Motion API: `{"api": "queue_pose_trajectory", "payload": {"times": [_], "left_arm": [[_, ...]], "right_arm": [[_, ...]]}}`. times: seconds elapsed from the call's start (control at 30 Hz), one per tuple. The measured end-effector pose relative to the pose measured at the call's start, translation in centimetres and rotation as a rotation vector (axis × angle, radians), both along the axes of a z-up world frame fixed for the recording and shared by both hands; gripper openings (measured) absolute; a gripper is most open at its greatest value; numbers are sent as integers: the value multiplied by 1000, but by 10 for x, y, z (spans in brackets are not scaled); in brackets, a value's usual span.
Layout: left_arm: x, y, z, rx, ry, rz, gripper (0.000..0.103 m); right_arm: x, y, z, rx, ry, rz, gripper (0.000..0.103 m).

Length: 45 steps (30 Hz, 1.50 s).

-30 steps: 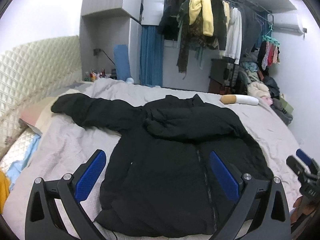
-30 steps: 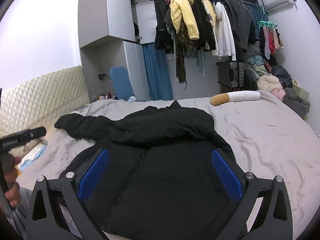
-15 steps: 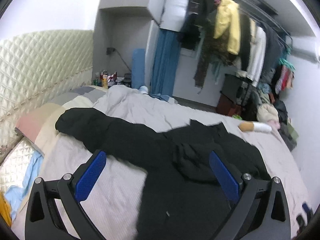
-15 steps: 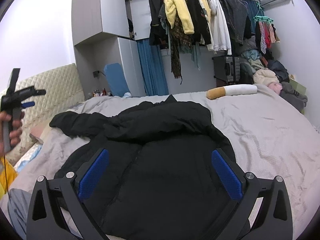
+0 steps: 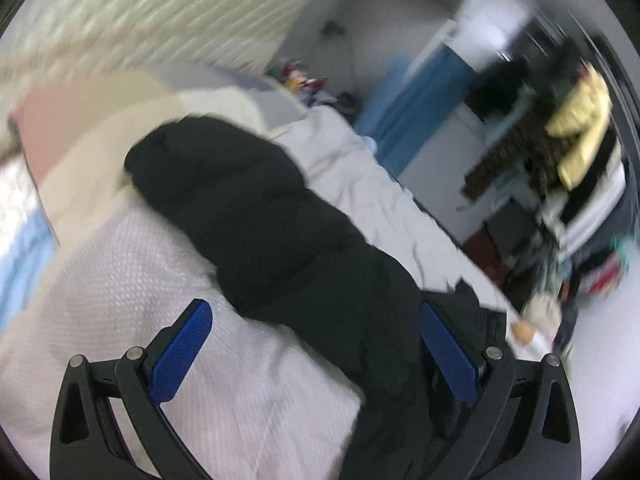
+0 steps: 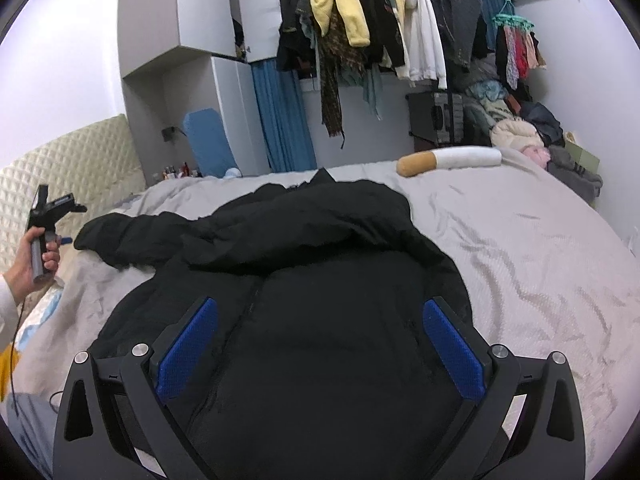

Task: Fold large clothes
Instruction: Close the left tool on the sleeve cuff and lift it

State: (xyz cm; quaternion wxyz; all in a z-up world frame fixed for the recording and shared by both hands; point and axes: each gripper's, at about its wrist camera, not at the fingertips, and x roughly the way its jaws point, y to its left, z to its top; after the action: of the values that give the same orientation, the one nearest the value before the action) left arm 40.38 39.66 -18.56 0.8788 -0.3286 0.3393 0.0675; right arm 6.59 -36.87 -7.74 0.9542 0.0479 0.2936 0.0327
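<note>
Black padded jacket (image 6: pixel 320 280) lies face-up on the grey bedspread (image 6: pixel 520 248), one sleeve (image 5: pixel 240 200) stretched out, unfolded. Left gripper (image 5: pixel 316 344) hangs spread above that sleeve; right gripper (image 6: pixel 320 344) spread over the body. Folding appears barely begun.

Jacket (image 6: pixel 320 280) lies on bed (image 6: pixel 520 240); bolster (image 6: pixel 448 159) behind, apparently apart.
</note>
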Motion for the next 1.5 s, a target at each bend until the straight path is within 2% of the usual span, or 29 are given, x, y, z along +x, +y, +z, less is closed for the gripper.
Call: {"api": "queue_pose_trajectory", "payload": {"times": [0.07,0.23,0.33,0.47,0.6,0.63,0.73,0.8,0.83,0.87,0.9,1.0,1.13,1.2,1.37,1.5], "left_arm": [[12,28,-25,-75,-2,41,102],[35,84,-66,-156,-29,155,102],[50,105,-82,-175,-71,169,102],[72,120,-103,-209,-81,170,102],[89,129,-112,-191,-141,194,101],[97,129,-109,-181,-153,198,100],[113,128,-96,-154,-159,196,89],[125,126,-92,-134,-135,184,63],[127,124,-90,-117,-115,180,58],[129,121,-87,-98,-102,176,44],[129,120,-83,-86,-100,169,34],[115,122,-69,-76,-115,191,19],[85,132,-47,-65,-120,278,12],[70,133,-33,-21,-108,304,10],[36,123,3,46,-102,302,8],[17,99,36,123,-113,273,8]], "right_arm": [[7,2,-5,10,24,-4,103],[27,9,-16,9,74,-16,103],[36,13,-23,10,98,-21,103],[47,16,-31,0,126,-42,103],[58,16,-37,11,146,-67,103],[60,16,-37,9,147,-71,103],[63,17,-37,0,151,-76,103],[64,19,-38,-9,157,-74,103],[65,20,-39,-13,160,-72,103],[65,21,-39,-17,163,-71,103],[64,22,-40,-21,166,-68,103],[61,21,-38,-17,161,-62,103],[57,21,-36,-24,154,-50,103],[53,21,-35,-31,150,-43,103],[43,18,-26,-36,115,-29,103],[38,15,-19,-34,94,-9,103]]}}
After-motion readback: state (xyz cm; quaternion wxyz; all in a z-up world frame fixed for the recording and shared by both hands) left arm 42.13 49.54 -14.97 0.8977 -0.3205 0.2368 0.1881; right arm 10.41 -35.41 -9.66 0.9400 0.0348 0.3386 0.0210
